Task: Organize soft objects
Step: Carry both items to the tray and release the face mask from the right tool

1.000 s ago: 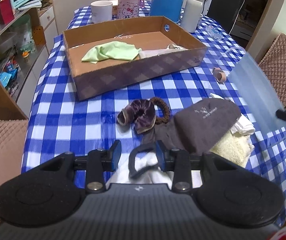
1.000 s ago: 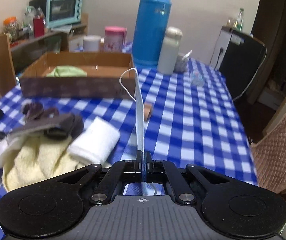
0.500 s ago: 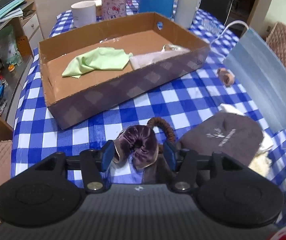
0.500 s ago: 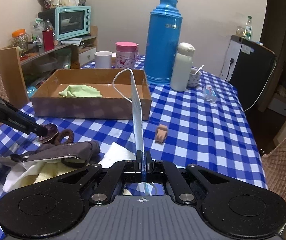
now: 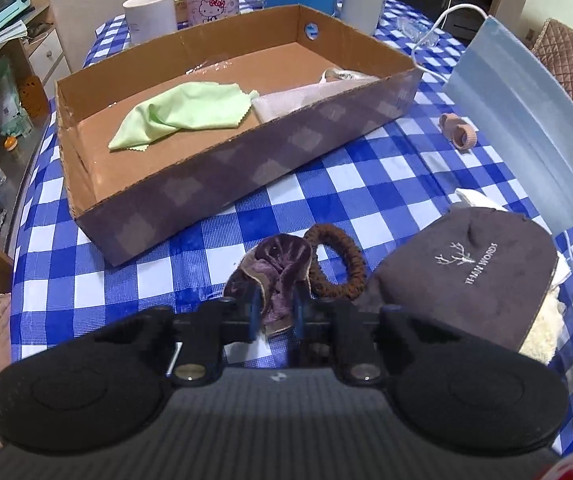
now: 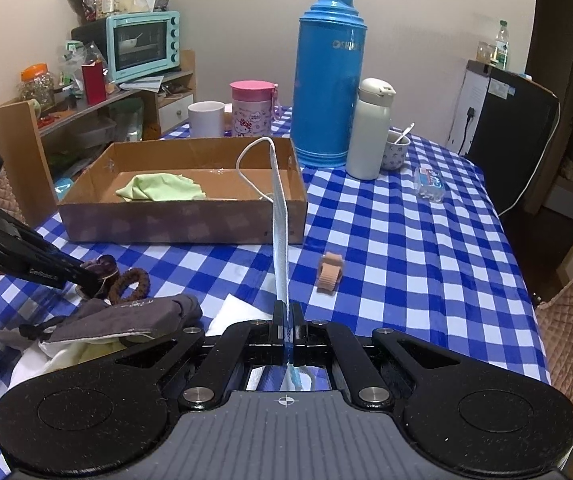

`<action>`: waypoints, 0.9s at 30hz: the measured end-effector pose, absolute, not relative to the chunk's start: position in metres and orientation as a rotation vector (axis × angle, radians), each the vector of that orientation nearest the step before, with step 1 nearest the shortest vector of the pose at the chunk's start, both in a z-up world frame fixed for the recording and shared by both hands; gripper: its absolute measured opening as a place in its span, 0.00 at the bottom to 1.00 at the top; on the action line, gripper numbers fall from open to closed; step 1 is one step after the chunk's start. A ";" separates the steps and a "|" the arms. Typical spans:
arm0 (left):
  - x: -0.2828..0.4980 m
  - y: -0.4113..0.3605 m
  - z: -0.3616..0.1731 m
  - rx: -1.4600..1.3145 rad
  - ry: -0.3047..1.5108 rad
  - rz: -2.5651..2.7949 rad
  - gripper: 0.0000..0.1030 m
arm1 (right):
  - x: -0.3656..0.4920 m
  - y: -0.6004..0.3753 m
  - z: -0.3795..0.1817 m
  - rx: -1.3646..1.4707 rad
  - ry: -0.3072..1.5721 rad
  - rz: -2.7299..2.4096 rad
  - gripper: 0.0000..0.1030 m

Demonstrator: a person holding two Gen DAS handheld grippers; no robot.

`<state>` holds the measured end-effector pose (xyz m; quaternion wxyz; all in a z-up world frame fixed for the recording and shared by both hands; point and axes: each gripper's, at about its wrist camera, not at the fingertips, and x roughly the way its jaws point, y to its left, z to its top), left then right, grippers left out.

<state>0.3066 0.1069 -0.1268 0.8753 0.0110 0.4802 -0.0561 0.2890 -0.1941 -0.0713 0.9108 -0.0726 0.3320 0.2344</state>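
A counter (image 5: 118, 292) covered in a blue-and-white checked cloth carried a shallow cardboard box (image 5: 246, 168) and a scatter of soft things. The left claw (image 5: 276, 314) had just been closing, and its blue pads pinched a purple velvet scrunchie (image 5: 282, 268) that lay on the cloth near the box's front wall. A brown hair tie (image 5: 342, 264) touched the scrunchie on its right, and a dark grey pouch (image 5: 462, 276) lay next to that, on top of a cream towel (image 5: 546, 332).

The right claw (image 6: 286, 316) was pressed together on the lower edge of a pale blue face mask (image 6: 280, 220), which stood upright above it with a white ear loop curling toward the box.

Inside the box lay a light green cloth (image 5: 182, 112) and a whitish folded cloth (image 5: 298, 100) beside it. A small beige band (image 6: 329, 270) sat alone on the cloth, to the right of the mask. Behind the box stood a white mug (image 6: 205, 119), a pink cup (image 6: 252, 110), a tall blue flask (image 6: 328, 80) and a white bottle (image 6: 368, 130).
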 end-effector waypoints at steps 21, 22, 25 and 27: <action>0.308 0.138 -0.041 -0.022 0.823 -0.064 0.11 | 0.332 -0.168 -0.038 -0.213 0.552 0.648 0.00; 0.312 0.139 -0.039 -0.014 0.820 -0.058 0.11 | 0.337 -0.164 -0.037 -0.224 0.541 0.662 0.00; 0.326 0.144 -0.035 -0.015 0.822 -0.048 0.11 | 0.352 -0.153 -0.034 -0.257 0.507 0.700 0.00; 0.336 0.148 -0.034 -0.023 0.829 -0.040 0.11 | 0.364 -0.146 -0.032 -0.266 0.487 0.729 0.00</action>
